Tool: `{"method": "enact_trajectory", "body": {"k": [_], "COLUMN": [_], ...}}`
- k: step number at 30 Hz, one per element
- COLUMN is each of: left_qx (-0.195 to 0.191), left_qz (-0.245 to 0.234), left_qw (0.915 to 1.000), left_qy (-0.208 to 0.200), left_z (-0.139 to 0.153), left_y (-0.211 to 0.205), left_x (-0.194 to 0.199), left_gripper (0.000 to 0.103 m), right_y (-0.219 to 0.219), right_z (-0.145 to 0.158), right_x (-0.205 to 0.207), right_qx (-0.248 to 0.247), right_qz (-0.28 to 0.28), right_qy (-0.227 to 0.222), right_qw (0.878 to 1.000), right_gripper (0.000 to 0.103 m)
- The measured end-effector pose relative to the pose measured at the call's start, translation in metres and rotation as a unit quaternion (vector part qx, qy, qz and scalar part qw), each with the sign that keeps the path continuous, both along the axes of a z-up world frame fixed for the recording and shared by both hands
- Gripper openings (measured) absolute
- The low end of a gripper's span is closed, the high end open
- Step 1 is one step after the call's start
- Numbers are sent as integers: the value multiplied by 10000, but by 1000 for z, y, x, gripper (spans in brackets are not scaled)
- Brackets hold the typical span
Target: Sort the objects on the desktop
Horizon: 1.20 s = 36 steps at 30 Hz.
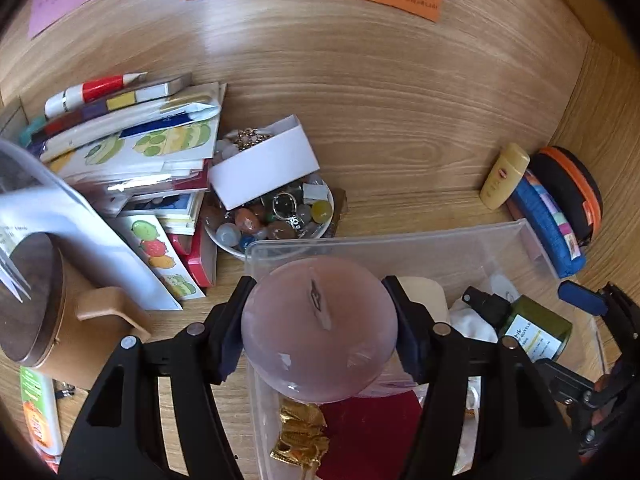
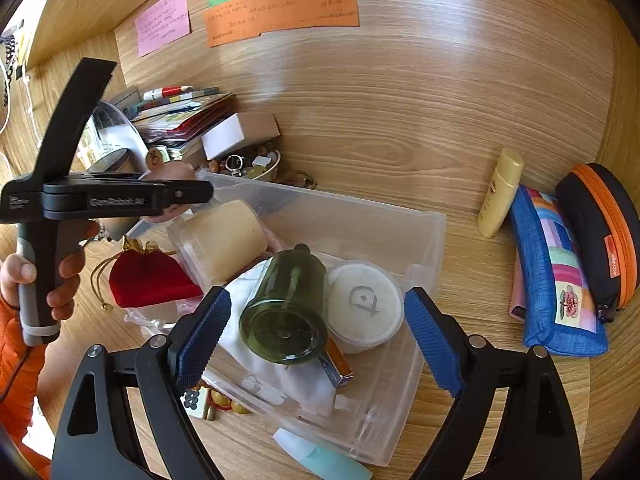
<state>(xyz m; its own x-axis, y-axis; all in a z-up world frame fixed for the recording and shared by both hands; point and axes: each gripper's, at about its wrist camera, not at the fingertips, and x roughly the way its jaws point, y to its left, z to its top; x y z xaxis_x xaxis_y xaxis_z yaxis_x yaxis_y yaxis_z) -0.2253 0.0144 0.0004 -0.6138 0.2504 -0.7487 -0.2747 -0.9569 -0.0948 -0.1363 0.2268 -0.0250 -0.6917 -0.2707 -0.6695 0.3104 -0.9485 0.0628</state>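
Pink and cloudy, the ball point(image 1: 320, 330) sits squarely between my left gripper point(image 1: 320, 332) pads, one pad pressed on each side of it, so my left is clamped on it and holding it just over the near-left corner of the clear plastic bin point(image 1: 400, 240). From the right wrist view I see that same gripper side-on above the bin's left end, my hand point(image 2: 44, 280) wrapped round its grey handle. My right gripper point(image 2: 318, 340) hangs with its blue pads point(image 2: 204, 336) spread wide and nothing pinched; the green glass bottle point(image 2: 286, 312) and the round white lidded tub point(image 2: 366, 306) lie in the bin between and beyond them, untouched. A red velvet pouch point(image 2: 152, 276) lies at the bin's left edge, and the white bowl of stones point(image 1: 280, 216) sits just behind the bin.
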Motion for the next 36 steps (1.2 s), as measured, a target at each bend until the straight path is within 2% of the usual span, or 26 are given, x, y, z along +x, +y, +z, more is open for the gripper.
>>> {"method": "enact_trajectory", "body": {"k": [8, 17, 24, 27, 34, 36], "left_qx": [19, -80, -22, 71, -122, -182], "left_qz": [-95, -171, -164, -198, -247, -231], "left_qw": [9997, 9997, 9995, 9996, 9994, 9991], "left_qy": [-229, -172, -276, -174, 191, 316], "left_z": [-3, 2, 2, 6, 16, 19], "left_y": [2, 2, -7, -10, -9, -12], "left_x": [-6, 8, 15, 24, 53, 62], "left_gripper": [63, 63, 65, 73, 74, 79], "right_y": [-7, -7, -10, -9, -5, -3], "right_z": [8, 20, 24, 22, 12, 8], "right_x": [9, 24, 44, 54, 72, 76], "right_qx": [88, 180, 322, 429, 467, 454], "right_qz": [72, -30, -111, -186, -352, -413], "right_qy": [126, 258, 325, 325, 173, 120], "right_qw": [9999, 9995, 9989, 9984, 9981, 9980], "right_gripper": [87, 87, 87, 87, 87, 87]}}
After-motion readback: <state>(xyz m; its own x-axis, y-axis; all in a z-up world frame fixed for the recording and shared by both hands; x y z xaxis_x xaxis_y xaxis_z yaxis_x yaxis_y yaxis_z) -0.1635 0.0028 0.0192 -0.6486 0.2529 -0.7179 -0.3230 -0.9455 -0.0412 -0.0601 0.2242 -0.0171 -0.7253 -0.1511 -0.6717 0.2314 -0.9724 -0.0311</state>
